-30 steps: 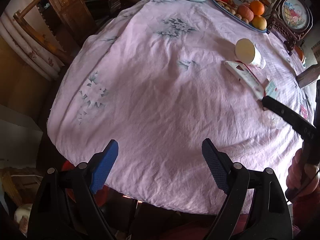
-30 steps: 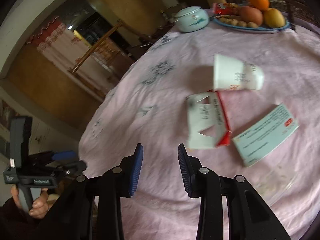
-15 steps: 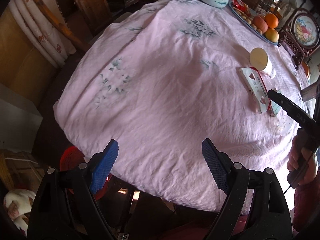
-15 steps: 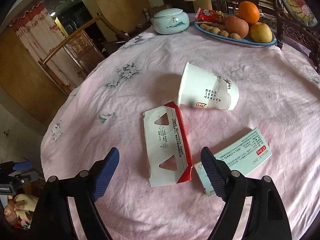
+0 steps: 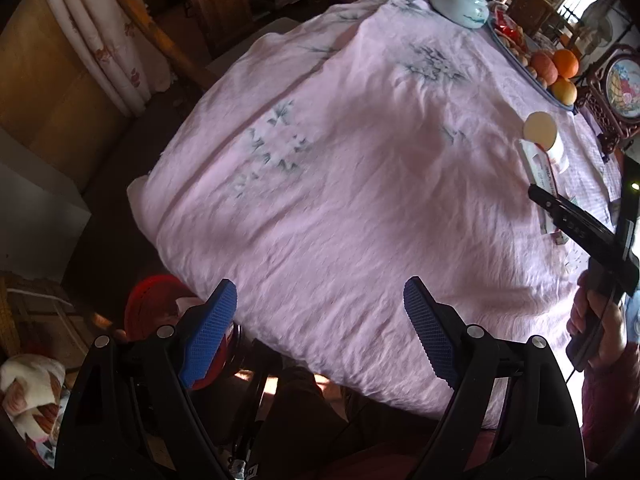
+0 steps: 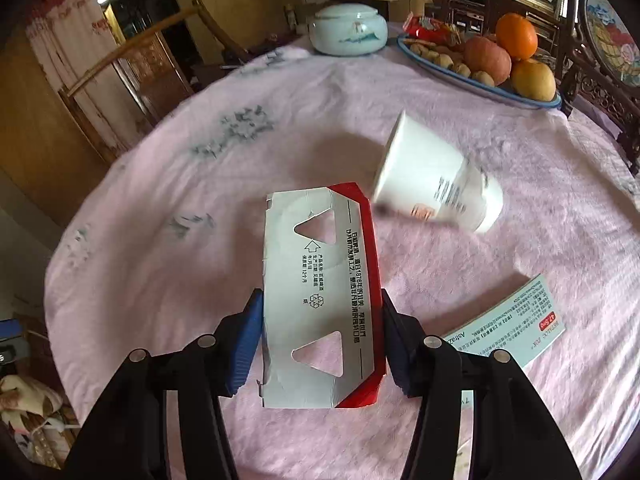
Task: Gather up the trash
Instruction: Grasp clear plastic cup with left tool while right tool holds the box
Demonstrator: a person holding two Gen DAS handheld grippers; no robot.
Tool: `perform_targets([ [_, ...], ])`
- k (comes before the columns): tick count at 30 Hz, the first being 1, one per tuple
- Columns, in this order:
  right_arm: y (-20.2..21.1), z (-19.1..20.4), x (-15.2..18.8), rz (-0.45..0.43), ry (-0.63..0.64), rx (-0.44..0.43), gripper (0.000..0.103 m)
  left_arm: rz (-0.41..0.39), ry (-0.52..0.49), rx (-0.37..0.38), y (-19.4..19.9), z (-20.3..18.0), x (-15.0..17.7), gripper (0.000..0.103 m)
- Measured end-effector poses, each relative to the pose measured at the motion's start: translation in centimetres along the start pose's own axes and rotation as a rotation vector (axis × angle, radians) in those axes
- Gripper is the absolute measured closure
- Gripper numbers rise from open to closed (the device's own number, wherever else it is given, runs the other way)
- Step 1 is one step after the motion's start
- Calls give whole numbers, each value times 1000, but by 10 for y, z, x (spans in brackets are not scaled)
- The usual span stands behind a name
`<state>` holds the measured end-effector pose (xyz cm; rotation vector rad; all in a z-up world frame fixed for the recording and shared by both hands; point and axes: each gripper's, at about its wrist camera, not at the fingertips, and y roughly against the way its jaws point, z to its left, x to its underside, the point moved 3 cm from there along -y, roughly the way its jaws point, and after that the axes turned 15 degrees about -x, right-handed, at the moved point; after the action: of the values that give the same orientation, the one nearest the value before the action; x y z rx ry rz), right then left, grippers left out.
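Right gripper point(image 6: 320, 344) has come down from hovering above the trash half a second ago: its blue fingers point(image 6: 246, 344) now bracket the flattened red-and-white carton point(image 6: 320, 300), one against each long edge. Looks like first contact or a light pinch; can't tell if it's gripped firmly. Carton lies flat on the pink tablecloth point(image 6: 160, 240), not lifted yet. My read: pick #1 is starting and nothing is collected yet.

Left gripper point(image 5: 316, 320) hangs over the near table edge, well left of the carton, fingers spread wide, holding nothing. It has pulled back and swung left over the last second, so a red bin point(image 5: 148, 300) on the floor under the table edge now shows. Likely drop target, not confirmed.

Count, relative to the carton:
- 1 carton, between the right fingers
- 1 white paper cup point(image 6: 436, 184), on its side, just beyond-right, close to the carton's far corner
- 1 teal printed leaflet point(image 6: 516, 324), flat, just right
- Possibly a clear wrapper further right; too faint to call

Non-trash, well beyond: 1 lidded porcelain jar point(image 6: 348, 30), 1 fruit plate point(image 6: 500, 88).
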<state>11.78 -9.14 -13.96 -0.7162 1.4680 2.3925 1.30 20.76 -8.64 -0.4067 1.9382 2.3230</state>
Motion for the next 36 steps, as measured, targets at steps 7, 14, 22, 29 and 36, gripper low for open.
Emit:
perform_targets([
  [7, 74, 4, 12, -185, -85, -66, 48, -28, -111, 78, 1, -40, -25, 20],
  [14, 144, -40, 54, -317, -260, 84, 47, -74, -317, 162, 9, -114, -39, 20],
  [22, 199, -79, 121, -389, -449, 231, 47, -121, -590, 294, 29, -233, -26, 20],
  [29, 231, -96, 163, -411, -538, 305, 47, -149, -787, 362, 38, -317, 10, 20],
  [36, 243, -107, 184, -411, -581, 317, 47, -79, -825, 369, 15, -355, 20, 22],
])
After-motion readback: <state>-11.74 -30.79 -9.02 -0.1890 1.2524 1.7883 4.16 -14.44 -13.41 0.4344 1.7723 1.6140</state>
